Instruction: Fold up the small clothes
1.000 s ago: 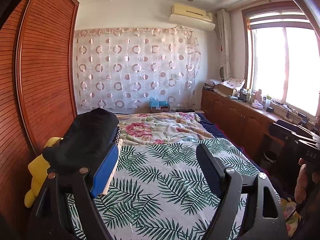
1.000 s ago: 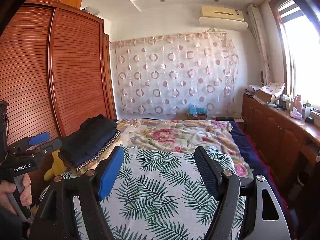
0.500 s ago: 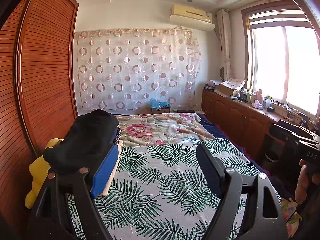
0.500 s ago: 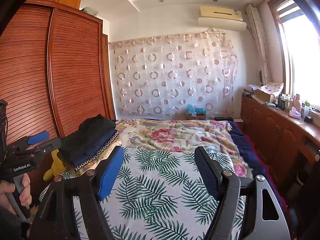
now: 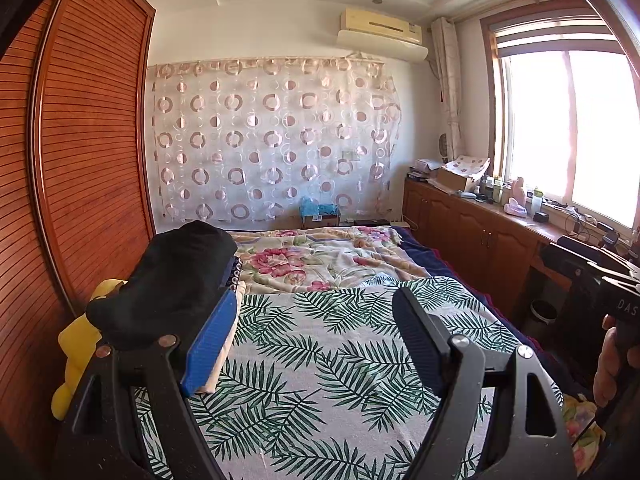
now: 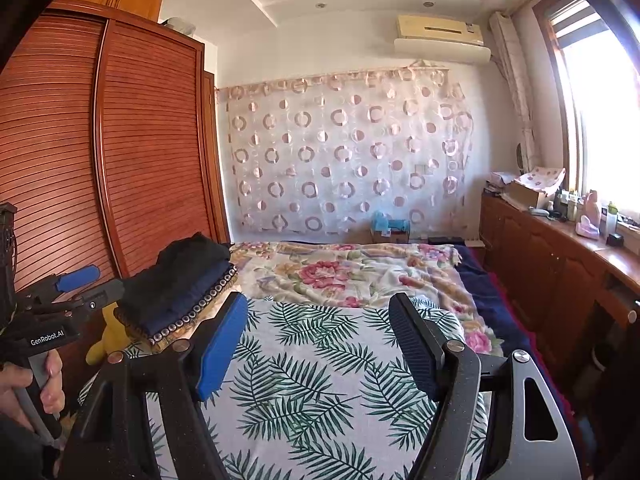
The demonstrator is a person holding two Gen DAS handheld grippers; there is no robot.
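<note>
- Two grippers in play, one per hand. The left gripper [image 5: 316, 336] has its jaws spread wide with nothing between them, just the palm-leaf sheet [image 5: 320, 364] showing through the gap.
- Right gripper [image 6: 320, 340] is the same deal: jaws wide apart, nothing held, hovering over the leaf print.
- Each gripper has one blue pad and one black pad, so two of each colour overall.
- The folded clothes are in one stack [image 6: 180, 280] at the left edge of the bed, next to the wardrobe [image 6: 132, 152]. I count three layers from the right wrist view: a black piece on top, a navy one under it, then a beaded-trim one at the bottom.
- From the left wrist view that same stack [image 5: 176, 280] sits right behind the blue pad, mostly the black top layer visible.
- One yellow plush toy [image 5: 76, 344] squeezed between the stack and the wardrobe.
- One floral blanket [image 6: 344, 272] further up the bed.
- Each hand shows up in the other view: left hand [image 6: 36, 388], right hand [image 5: 612, 360], both wrapped around their handles.
</note>
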